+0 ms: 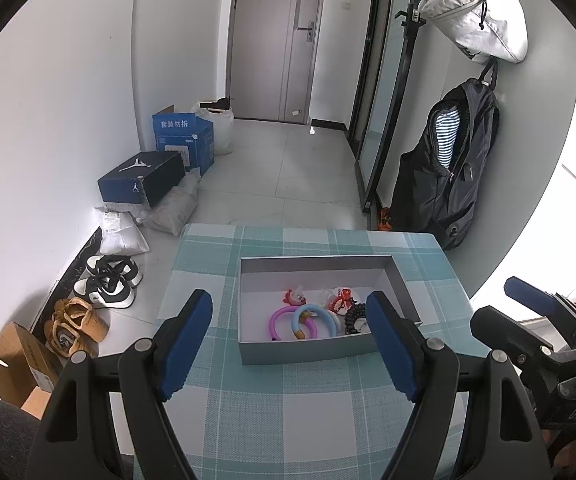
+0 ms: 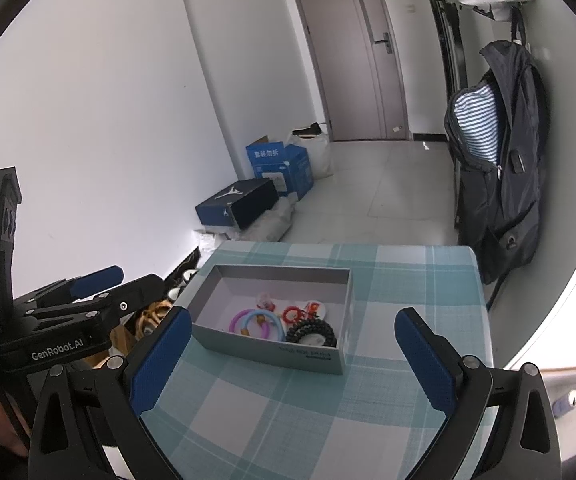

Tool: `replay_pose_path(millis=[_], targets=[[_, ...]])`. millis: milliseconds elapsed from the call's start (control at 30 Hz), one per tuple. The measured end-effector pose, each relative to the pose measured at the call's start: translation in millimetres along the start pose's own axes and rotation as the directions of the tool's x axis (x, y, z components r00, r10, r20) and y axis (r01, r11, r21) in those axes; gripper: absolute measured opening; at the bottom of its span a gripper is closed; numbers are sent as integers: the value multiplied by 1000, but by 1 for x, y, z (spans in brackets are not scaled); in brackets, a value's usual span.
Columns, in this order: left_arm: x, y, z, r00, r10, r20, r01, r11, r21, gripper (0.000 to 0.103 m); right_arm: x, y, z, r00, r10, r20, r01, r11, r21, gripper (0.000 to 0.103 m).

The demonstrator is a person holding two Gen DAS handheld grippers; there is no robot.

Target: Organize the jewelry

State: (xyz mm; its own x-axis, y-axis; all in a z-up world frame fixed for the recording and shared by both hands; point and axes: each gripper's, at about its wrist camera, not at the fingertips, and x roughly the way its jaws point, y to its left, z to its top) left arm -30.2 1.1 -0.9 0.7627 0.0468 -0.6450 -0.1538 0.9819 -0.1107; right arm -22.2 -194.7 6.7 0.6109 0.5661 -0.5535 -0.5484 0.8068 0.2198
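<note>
1. Box and contents. A shallow grey box (image 1: 319, 344) stands on the checked table (image 1: 288, 412), its long axis running across the line of the left tool (image 1: 289, 340). All the jewelry visible lies inside it, gathered toward the near wall: a pink ring (image 1: 278, 322), a blue ring (image 1: 315, 320), a black coil band (image 1: 353, 316) and small red-and-white pieces (image 1: 337, 298) behind them. No piece is seen loose on the cloth.

2. Governing relation. From the left tool the box lies straight ahead and slightly below, with the rings framed between its fingertips. From the right tool (image 2: 291, 348) the same box (image 2: 272, 350) lies ahead and a little to the left, turned at an angle, and the black coil band (image 2: 311, 332) is the nearest piece. Which tool is closer to the box cannot be told with certainty; the left appears better centred on it.

3. Left tool. Its jaws stand wide apart, about as far as the box is wide in this view, and grip nothing. The fingertips appear to hover near the box's front edge; contact cannot be confirmed.

4. Right tool. Its jaws are likewise spread wide and empty, held above the cloth short of the box.

5. Judgement. With everything boxed, the sorting looks near its end, or a rearrangement inside the box is intended.
</note>
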Motion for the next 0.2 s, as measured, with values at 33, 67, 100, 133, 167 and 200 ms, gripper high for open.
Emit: replay_pose_path(millis=[33, 67, 100, 133, 167, 200], targets=[[0, 0, 0, 1000, 1, 1, -1, 1000, 2, 76, 0, 0, 0, 1000, 0, 0, 0, 1000, 0, 103], [0, 0, 0, 1000, -1, 4, 1, 1000, 2, 76, 0, 0, 0, 1000, 0, -1, 0, 1000, -1, 103], [-1, 0, 0, 1000, 0, 10, 0, 1000, 4, 76, 0, 0, 0, 1000, 0, -1, 0, 1000, -1, 103], [-2, 0, 0, 1000, 1, 15, -1, 1000, 4, 76, 0, 0, 0, 1000, 0, -1, 0, 1000, 0, 103], [-2, 0, 0, 1000, -2, 20, 2, 1000, 5, 76, 0, 0, 0, 1000, 0, -1, 0, 1000, 0, 103], [-2, 0, 0, 1000, -9, 22, 9, 1000, 4, 76, 0, 0, 0, 1000, -1, -1, 1, 1000, 0, 103]])
